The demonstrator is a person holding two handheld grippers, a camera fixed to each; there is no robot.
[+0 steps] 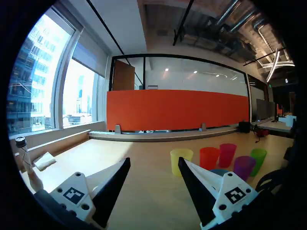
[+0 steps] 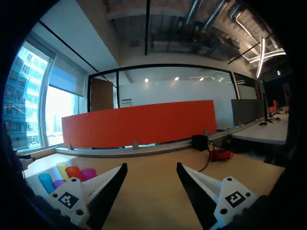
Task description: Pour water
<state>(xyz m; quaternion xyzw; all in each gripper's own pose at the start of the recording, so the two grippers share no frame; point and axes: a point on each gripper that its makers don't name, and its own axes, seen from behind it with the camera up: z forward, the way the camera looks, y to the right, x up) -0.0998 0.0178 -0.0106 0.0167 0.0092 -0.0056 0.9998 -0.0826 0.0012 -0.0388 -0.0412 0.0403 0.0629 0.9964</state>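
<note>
Plastic cups stand upright and close together on the pale wooden desk (image 1: 149, 195), at lower right of the left gripper view: a yellow cup (image 1: 181, 161) nearest the centre; an orange-red cup (image 1: 209, 158) just beside it; a magenta cup (image 1: 227, 154) next along; a purple cup (image 1: 244, 167) in front; a green cup (image 1: 258, 160) farthest right; a blue cup (image 1: 218, 172) shows just its rim behind the tool's right-hand finger. The left tool (image 1: 153, 161) hovers over the desk in the lower frame, its white, black-edged fingers spread wide with nothing between them; the yellow cup sits just beyond the right-hand fingertip. In the right gripper view the cups appear small at lower left, partly hidden behind the left-hand finger; the right tool (image 2: 151, 165) is likewise spread and holds nothing, pointing over bare desk. A long orange panel (image 1: 176, 109) runs across mid-frame beneath a glass wall; tall windows (image 1: 42, 84) fill the upper left; a red object (image 2: 218, 155) with a black cable lies near a black box (image 2: 199, 142), right of centre in the right gripper view.
</note>
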